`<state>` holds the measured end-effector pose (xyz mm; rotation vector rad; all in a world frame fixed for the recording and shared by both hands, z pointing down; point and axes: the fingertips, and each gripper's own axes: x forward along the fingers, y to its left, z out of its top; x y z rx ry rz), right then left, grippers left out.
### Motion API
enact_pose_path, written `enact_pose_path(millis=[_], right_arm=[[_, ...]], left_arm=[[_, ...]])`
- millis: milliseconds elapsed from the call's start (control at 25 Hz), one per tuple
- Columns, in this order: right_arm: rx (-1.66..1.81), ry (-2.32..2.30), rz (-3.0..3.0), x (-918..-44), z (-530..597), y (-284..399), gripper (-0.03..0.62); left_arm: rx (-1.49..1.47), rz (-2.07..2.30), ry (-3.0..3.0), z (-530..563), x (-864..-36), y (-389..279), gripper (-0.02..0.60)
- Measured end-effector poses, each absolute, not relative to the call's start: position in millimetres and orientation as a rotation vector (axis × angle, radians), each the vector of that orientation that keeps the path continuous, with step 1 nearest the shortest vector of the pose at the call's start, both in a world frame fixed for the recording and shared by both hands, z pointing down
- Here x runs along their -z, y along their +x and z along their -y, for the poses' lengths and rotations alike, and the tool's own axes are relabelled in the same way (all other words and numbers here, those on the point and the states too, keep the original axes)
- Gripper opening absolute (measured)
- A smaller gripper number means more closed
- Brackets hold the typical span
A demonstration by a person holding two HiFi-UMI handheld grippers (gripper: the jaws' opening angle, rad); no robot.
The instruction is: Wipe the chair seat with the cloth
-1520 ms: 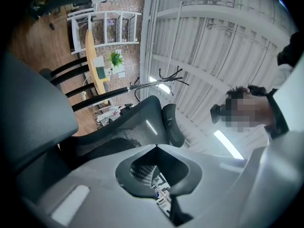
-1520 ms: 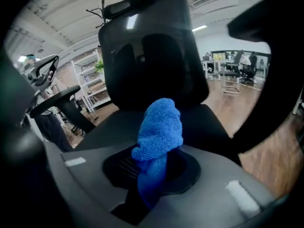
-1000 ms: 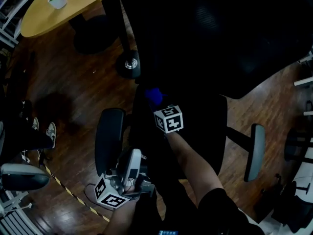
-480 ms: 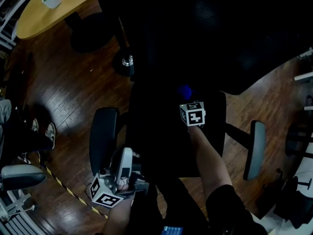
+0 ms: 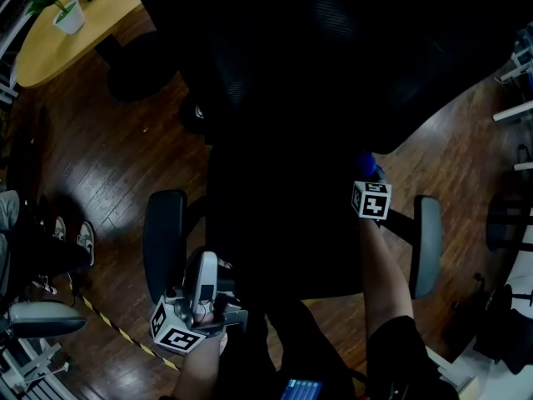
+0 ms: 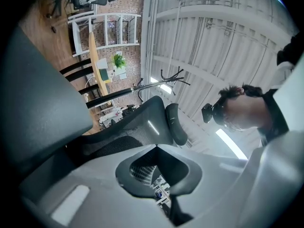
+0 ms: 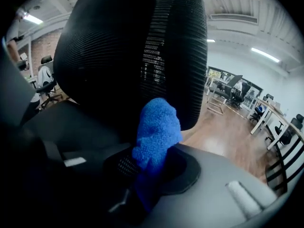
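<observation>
Head view: the chair seat point(image 5: 283, 223) fills the centre as a dark mass between its left armrest point(image 5: 164, 236) and right armrest point(image 5: 426, 244); its surface detail is hard to make out. My right gripper point(image 5: 368, 182) sits at the seat's right edge, near the right armrest, with the blue cloth point(image 5: 364, 165) showing just beyond its marker cube point(image 5: 371, 200). My left gripper point(image 5: 204, 286) hangs off the seat's front left corner, below the left armrest. A yellow table point(image 5: 75, 36) with a potted plant point(image 5: 67, 15) lies at upper left, partly cut off.

Right gripper view: what the head view leaves too dark is plain here. The jaws are closed tight on the cloth, which stands up in a bunched tuft before the mesh backrest point(image 7: 128, 56). Cloth-to-seat contact is hidden.

Left gripper view: the jaws are pressed together with nothing between them. Beyond them rise the backrest and headrest point(image 6: 175, 125); the seat itself is not seen.
</observation>
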<state>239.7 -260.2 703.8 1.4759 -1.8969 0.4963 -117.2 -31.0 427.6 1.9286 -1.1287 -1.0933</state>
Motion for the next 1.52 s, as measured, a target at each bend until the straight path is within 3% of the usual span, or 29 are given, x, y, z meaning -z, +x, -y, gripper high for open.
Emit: enact_pose_path(millis=[200, 560, 760, 1000, 1400, 1520], right_arm=[[-0.493, 1.446, 2.010, -690, 248, 192, 0.080], [-0.676, 0.948, 2.402, -689, 155, -82, 0.080], [-0.589, 0.756, 2.451, -702, 115, -145, 0.080], [-0.569, 0.891, 2.352, -718, 140, -86, 0.080], [-0.526, 1.358, 1.940, -720, 181, 186, 0.078], [-0.536, 1.455, 1.892, -708, 179, 231, 0.079]], left_arm=[[1.089, 1.113, 1.930, 31, -427, -114, 0.003], [1.098, 1.119, 1.926, 29, -423, -118, 0.003], [1.100, 1.125, 1.925, 21, -422, -117, 0.003], [1.108, 1.134, 1.916, 18, -424, -123, 0.003], [1.097, 1.098, 1.937, 21, -416, -107, 0.003], [1.098, 1.094, 1.941, 23, -414, -105, 0.003]])
